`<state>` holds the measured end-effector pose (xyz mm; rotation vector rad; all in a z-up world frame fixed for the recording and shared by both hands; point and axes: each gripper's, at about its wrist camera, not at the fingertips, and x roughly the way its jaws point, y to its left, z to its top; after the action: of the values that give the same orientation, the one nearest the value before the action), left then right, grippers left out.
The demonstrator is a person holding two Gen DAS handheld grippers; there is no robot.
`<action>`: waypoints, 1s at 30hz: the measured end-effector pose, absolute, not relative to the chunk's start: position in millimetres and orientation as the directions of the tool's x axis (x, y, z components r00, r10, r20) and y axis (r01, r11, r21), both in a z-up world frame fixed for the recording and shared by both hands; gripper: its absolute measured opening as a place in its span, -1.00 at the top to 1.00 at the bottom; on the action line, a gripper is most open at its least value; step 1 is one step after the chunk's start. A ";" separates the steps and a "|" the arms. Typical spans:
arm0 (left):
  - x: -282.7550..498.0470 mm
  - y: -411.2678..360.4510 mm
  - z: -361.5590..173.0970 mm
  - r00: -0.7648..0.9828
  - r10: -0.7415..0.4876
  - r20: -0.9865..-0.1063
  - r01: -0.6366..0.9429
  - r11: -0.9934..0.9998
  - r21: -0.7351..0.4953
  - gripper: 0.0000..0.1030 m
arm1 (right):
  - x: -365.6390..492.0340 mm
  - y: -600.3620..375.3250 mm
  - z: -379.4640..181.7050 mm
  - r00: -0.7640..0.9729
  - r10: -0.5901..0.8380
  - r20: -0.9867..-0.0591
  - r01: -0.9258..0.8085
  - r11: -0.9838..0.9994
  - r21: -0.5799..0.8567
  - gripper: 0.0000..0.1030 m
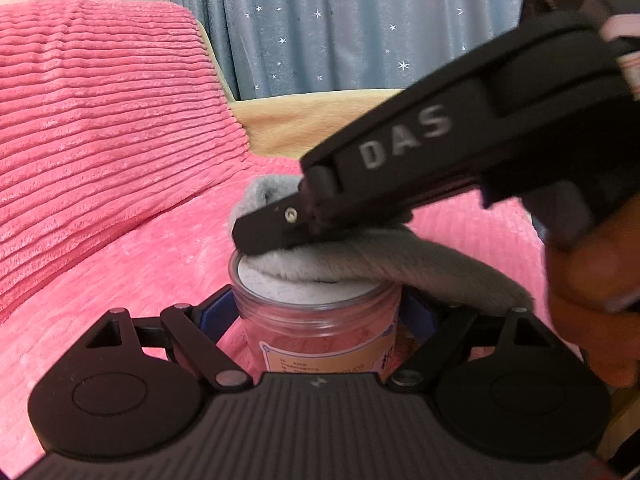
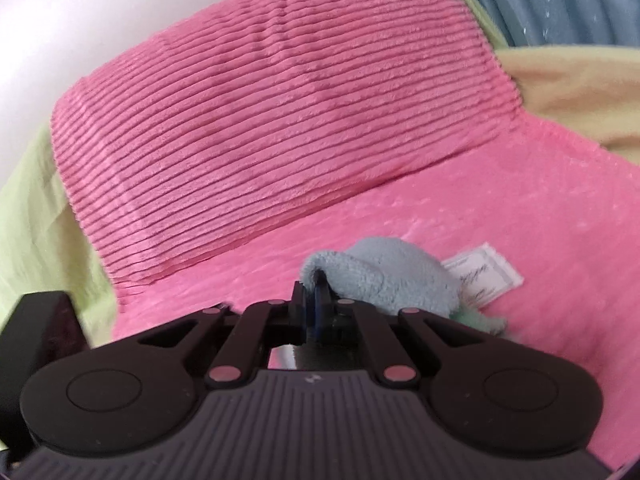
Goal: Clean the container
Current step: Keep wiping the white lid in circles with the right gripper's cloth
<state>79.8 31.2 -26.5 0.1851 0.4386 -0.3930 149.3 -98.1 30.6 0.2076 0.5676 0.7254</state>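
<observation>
left gripper clamped round clear container, upright over pink blanket | right gripper pinching grey cloth onto container's top | advice, as judgement: hold jar steady, press lightly, sweep full rim

Count: 2 grippers, the left gripper w/ 1 clear jar between its fingers, the right gripper pinching 1 grey cloth. 1 paper label on the jar, facing the left gripper. 1 white tag just right of the right gripper's tip. 1 pink ribbed cushion ahead, 1 pink blanket below, 1 blue starred curtain beyond.
</observation>
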 end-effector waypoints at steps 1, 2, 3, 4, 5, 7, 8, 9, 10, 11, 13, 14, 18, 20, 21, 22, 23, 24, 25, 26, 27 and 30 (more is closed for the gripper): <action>79.9 31.3 -26.5 0.832 -0.330 -0.447 0.409 0.908 0.089 -0.66 | 150.6 -101.6 30.3 0.615 0.670 -0.416 -0.560 0.742 0.368 0.98; 79.9 31.4 -26.5 0.831 -0.331 -0.447 0.409 0.908 0.089 -0.66 | 151.7 -105.5 30.3 0.623 0.663 -0.415 -0.552 0.749 0.368 0.98; 80.0 31.5 -26.5 0.831 -0.332 -0.447 0.410 0.908 0.088 -0.66 | 151.2 -110.0 30.6 0.626 0.659 -0.417 -0.546 0.752 0.369 0.98; 80.3 31.5 -26.3 0.831 -0.332 -0.447 0.411 0.907 0.089 -0.66 | 148.9 -113.6 30.8 0.620 0.663 -0.419 -0.548 0.748 0.374 0.98; 79.9 31.6 -25.8 0.831 -0.332 -0.447 0.411 0.907 0.091 -0.66 | 146.7 -117.2 31.0 0.614 0.668 -0.421 -0.550 0.745 0.379 0.98; 79.7 31.4 -25.7 0.831 -0.331 -0.447 0.410 0.907 0.092 -0.66 | 142.2 -124.5 31.4 0.602 0.676 -0.426 -0.553 0.737 0.389 0.98; 79.5 31.3 -25.7 0.831 -0.330 -0.448 0.410 0.907 0.092 -0.66 | 139.9 -128.1 31.6 0.596 0.680 -0.428 -0.554 0.733 0.394 0.98; 79.5 31.5 -25.6 0.831 -0.330 -0.448 0.410 0.908 0.092 -0.66 | 137.6 -131.7 31.8 0.589 0.684 -0.430 -0.556 0.729 0.399 0.98; 81.0 32.6 -25.6 0.830 -0.333 -0.448 0.412 0.906 0.091 -0.66 | 135.4 -135.3 32.0 0.583 0.688 -0.432 -0.557 0.725 0.404 0.98; 82.3 33.6 -25.6 0.829 -0.335 -0.449 0.415 0.906 0.090 -0.66 | 133.1 -137.8 32.2 0.572 0.697 -0.433 -0.561 0.717 0.414 0.98; 82.3 33.9 -25.5 0.828 -0.335 -0.449 0.414 0.906 0.087 -0.66 | 129.9 -134.6 32.1 0.534 0.727 -0.430 -0.578 0.686 0.441 0.98; 82.1 33.5 -25.4 0.829 -0.334 -0.449 0.413 0.907 0.088 -0.66 | 129.9 -131.6 31.6 0.526 0.734 -0.429 -0.583 0.678 0.446 0.98; 81.4 33.5 -25.5 0.830 -0.332 -0.448 0.410 0.908 0.088 -0.66 | 136.6 -118.5 29.4 0.522 0.743 -0.419 -0.581 0.670 0.463 0.98; 81.5 33.4 -25.6 0.830 -0.331 -0.448 0.409 0.908 0.087 -0.66 | 140.3 -111.9 28.3 0.523 0.745 -0.414 -0.579 0.667 0.469 0.98; 81.5 33.6 -25.6 0.830 -0.332 -0.448 0.409 0.908 0.086 -0.66 | 143.1 -108.8 27.9 0.532 0.739 -0.414 -0.575 0.674 0.464 0.98; 81.5 33.5 -25.5 0.830 -0.332 -0.448 0.410 0.908 0.086 -0.66 | 145.7 -105.8 27.8 0.543 0.730 -0.415 -0.573 0.683 0.452 0.98; 81.3 33.2 -25.4 0.831 -0.332 -0.448 0.409 0.908 0.086 -0.66 | 147.6 -104.2 27.8 0.556 0.720 -0.415 -0.572 0.694 0.438 0.98; 82.7 29.5 -23.1 0.832 -0.324 -0.451 0.402 0.912 0.086 -0.66 | 148.1 -105.4 27.8 0.566 0.712 -0.416 -0.568 0.702 0.429 0.98; 82.6 29.7 -23.2 0.831 -0.325 -0.451 0.403 0.911 0.085 -0.66 | 148.6 -106.7 27.8 0.576 0.703 -0.417 -0.564 0.711 0.420 0.99; 83.5 30.1 -23.0 0.831 -0.326 -0.451 0.404 0.911 0.085 -0.66 | 149.1 -107.9 27.8 0.586 0.695 -0.417 -0.560 0.719 0.411 0.99; 84.5 30.6 -22.9 0.831 -0.327 -0.451 0.404 0.911 0.085 -0.66 | 149.7 -109.1 27.8 0.596 0.686 -0.417 -0.556 0.727 0.402 0.99; 83.7 31.3 -23.4 0.830 -0.327 -0.451 0.406 0.910 0.087 -0.66 | 150.1 -111.4 27.6 0.614 0.670 -0.417 -0.548 0.742 0.387 0.99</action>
<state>83.7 31.3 -23.4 0.1830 0.4444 -0.3908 150.1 -111.4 27.6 0.2305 0.5739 0.7091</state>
